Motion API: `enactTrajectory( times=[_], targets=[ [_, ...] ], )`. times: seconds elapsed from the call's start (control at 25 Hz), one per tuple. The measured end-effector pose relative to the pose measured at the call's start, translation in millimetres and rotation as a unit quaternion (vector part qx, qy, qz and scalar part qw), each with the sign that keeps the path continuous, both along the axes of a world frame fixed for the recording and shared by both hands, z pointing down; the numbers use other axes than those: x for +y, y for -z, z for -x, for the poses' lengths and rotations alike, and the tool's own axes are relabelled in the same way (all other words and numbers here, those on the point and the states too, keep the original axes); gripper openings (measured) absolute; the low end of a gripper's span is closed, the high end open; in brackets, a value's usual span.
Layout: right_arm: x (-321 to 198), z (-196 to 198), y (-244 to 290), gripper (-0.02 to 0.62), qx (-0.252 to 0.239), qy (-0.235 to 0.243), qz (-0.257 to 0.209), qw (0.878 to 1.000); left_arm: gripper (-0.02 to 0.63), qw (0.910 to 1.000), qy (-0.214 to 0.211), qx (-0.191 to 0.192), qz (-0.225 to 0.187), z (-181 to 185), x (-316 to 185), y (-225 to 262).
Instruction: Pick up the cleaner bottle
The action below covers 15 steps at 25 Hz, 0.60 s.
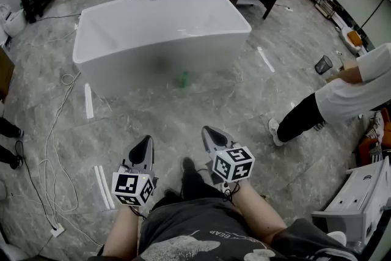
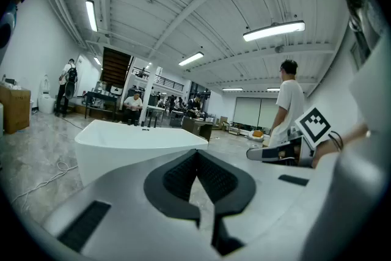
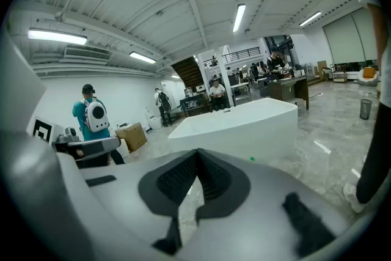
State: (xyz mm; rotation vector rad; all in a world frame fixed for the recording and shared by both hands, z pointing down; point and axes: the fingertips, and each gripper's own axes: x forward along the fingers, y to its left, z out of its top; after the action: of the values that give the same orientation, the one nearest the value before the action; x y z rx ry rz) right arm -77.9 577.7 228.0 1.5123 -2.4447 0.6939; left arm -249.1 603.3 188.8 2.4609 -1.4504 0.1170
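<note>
At the foot of the bathtub (image 1: 122, 70), head view: green cleaner bottle (image 1: 183, 78) on the floor, well ahead of left gripper (image 1: 145, 142) and right gripper (image 1: 211, 131). Left gripper view: jaws pressed together, empty; no bottle in sight. Right gripper view: jaws closed on nothing; cleaner bottle (image 3: 252, 159) a green speck by the bathtub. Next, probably: step closer, spread right jaws early, come in low, clamp round the body.

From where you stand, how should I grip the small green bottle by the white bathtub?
Likely its body, from the near side: the small green bottle seems upright on the floor, the white bathtub close behind it. Too blurred for finer detail.
</note>
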Motion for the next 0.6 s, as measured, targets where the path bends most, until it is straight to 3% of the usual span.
enactTrajectory(
  times=[0.6],
  targets=[
    [13, 24, 2, 0.023, 0.004, 0.015, -0.005, 1.000, 0.014, 1.0000, -0.002, 0.007, 0.004, 15, 15, -4]
  ],
)
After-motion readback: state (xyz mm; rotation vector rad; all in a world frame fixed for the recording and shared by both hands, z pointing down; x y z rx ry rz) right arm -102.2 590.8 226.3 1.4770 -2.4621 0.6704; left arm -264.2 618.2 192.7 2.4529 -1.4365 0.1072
